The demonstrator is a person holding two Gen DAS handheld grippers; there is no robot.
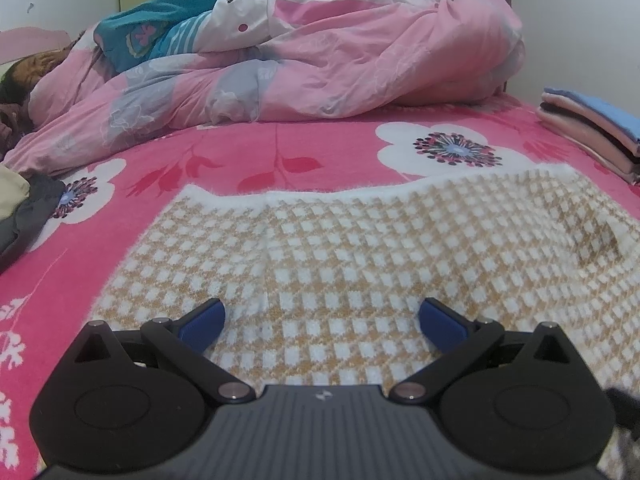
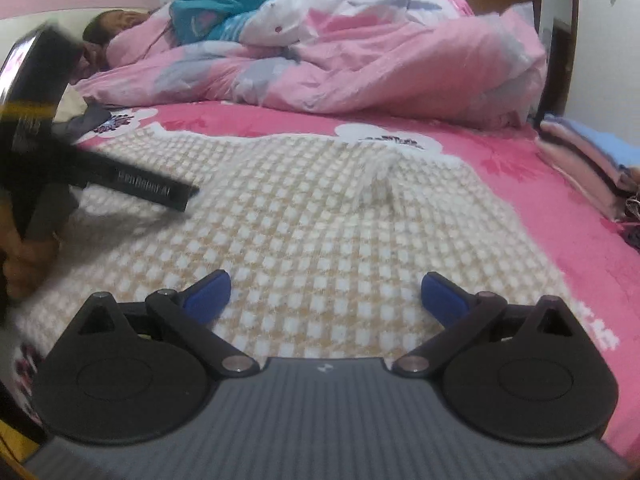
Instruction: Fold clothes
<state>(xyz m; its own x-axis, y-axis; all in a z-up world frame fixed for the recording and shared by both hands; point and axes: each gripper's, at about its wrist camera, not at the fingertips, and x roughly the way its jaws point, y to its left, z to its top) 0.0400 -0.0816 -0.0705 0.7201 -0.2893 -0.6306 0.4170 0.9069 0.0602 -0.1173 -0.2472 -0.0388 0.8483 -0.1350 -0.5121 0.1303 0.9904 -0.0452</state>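
Above the checked garment [image 1: 360, 248], left gripper [image 1: 322, 318] and right gripper [image 2: 326, 292] hover level, jaws spread wide, holding nothing.

I get soft, even indoor light with only faint shadows and no glare. Both fisheye views bend hard at the edges, corners vignetted dark. The right wrist view is softer overall, and the left gripper [image 2: 100, 176] smears with motion blur.
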